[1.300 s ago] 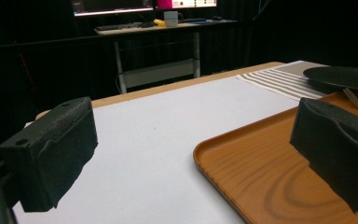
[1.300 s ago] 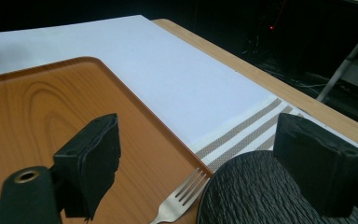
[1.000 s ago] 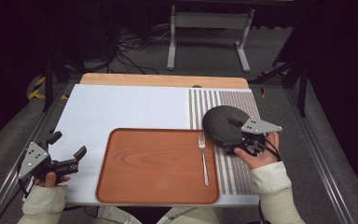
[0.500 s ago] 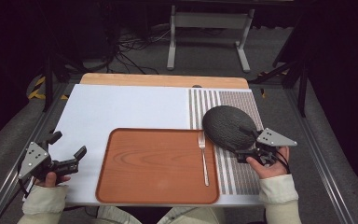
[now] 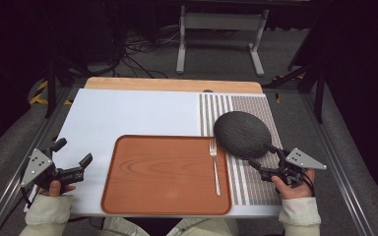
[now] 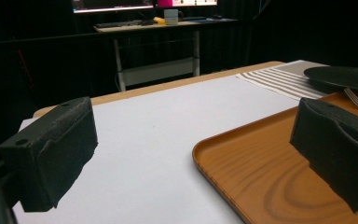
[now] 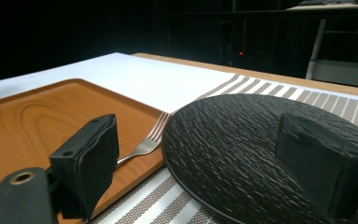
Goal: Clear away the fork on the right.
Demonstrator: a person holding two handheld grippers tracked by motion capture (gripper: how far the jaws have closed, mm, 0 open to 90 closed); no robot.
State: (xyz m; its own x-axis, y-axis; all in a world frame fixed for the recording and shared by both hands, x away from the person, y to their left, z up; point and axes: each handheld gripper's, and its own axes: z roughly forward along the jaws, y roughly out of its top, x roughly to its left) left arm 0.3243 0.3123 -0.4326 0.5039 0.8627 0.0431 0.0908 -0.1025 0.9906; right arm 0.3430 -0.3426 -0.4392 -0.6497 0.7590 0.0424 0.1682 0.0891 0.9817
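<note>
A dark textured round plate [image 5: 241, 133] lies on the striped placemat [image 5: 256, 189], right of the wooden tray [image 5: 162, 177]. A silver fork [image 5: 215, 166] rests along the tray's right side, tines toward the back. My right gripper [image 5: 262, 155] is open at the plate's near right rim, low over the placemat. In the right gripper view its jaws stand wide apart, with the plate [image 7: 261, 154] and the fork [image 7: 149, 140] ahead and nothing pinched. My left gripper [image 5: 73, 151] is open above the white mat [image 5: 138, 115], left of the tray, holding nothing.
A wooden board edge [image 5: 172, 84] runs along the back of the table. Beyond it on the floor are a metal stand [image 5: 221, 22] and cables [image 5: 138, 46]. Metal rails [image 5: 325, 142] line the table's sides. The left gripper view shows the tray's corner [image 6: 270, 177].
My right gripper has drawn back toward the person and sunk, from over the plate to its near right rim. The plate has stayed put. The left gripper has not moved.
</note>
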